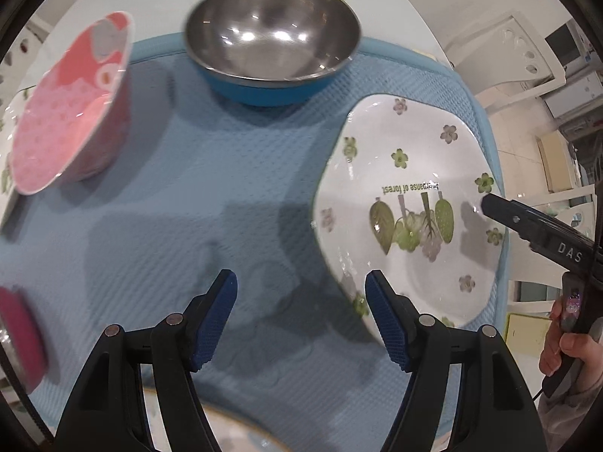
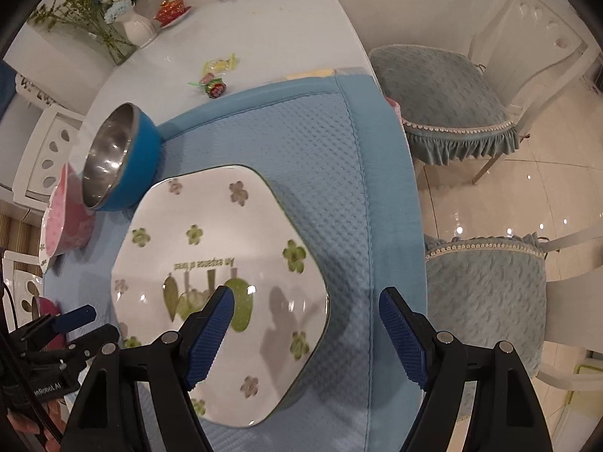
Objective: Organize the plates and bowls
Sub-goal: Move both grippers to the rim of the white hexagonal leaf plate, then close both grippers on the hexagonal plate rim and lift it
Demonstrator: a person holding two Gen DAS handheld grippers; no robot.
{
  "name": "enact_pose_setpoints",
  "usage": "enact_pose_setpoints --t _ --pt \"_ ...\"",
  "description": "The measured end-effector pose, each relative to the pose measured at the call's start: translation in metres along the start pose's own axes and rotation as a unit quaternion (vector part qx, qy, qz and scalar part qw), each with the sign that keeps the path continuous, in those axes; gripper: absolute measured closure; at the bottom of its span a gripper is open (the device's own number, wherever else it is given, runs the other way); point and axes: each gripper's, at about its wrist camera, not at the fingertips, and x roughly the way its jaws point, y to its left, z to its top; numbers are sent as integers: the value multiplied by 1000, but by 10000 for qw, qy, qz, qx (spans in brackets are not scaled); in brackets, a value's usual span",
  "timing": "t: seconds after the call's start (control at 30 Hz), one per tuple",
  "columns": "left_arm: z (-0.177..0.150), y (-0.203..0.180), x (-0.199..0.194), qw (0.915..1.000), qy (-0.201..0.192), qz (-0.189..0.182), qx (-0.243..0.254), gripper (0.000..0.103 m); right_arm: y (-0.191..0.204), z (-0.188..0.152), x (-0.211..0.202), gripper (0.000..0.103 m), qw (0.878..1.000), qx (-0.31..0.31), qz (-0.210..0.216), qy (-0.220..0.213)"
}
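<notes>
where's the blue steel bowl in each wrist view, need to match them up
Left wrist view: the blue steel bowl sits top centre, at the far edge of the blue mat.
Right wrist view: the same bowl is at mid left, appearing tipped by the fisheye, beside the pink bowl.
Shared landmark: the white flowered plate, right of the bowl in the left view, below it in the right view.

On the blue mat (image 2: 339, 173) there are one flowered white plate (image 2: 226, 263) and two whole bowls: a steel-lined blue bowl (image 1: 271, 45) and a pink patterned bowl (image 1: 71, 109). Two cushioned chairs (image 2: 441, 98) stand beside the table.
</notes>
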Motion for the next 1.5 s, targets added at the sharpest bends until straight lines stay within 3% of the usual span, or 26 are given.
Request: enact_pose_setpoints --t 0.03,0.1,0.23,0.3,0.4,0.53,0.73,0.83,1.0,1.5 --pt "1 -2 3 10000 2 -7 7 35 0 1 3 26 10000 -15 -7 23" --pt "2 -5 10 10000 -17 -33 41 36 4 3 10 26 9999 -81 37 87" --pt "1 -7 20 9997 -56 -214 74 54 17 0 20 26 9994 -291 68 184" --pt "2 -8 23 9996 -114 -214 117 57 20 -3 24 33 9990 -353 204 195" --pt "6 -16 22 9989 -334 -120 306 73 30 -7 24 36 9988 -462 123 136" --pt "13 -19 25 9988 -387 -87 283 73 28 -6 23 37 9993 -333 145 75" --pt "16 -20 27 9986 -434 -52 304 74 14 -3 20 48 9994 -90 340 62" --pt "12 -20 24 9981 -499 24 363 73 19 -7 20 48 9995 -223 233 -9" --pt "10 -12 16 9975 -561 117 421 73 21 -13 18 48 9981 -283 537 -65" --pt "-11 20 -1 9973 -600 211 371 74 49 -26 17 51 9955 -605 730 -54"
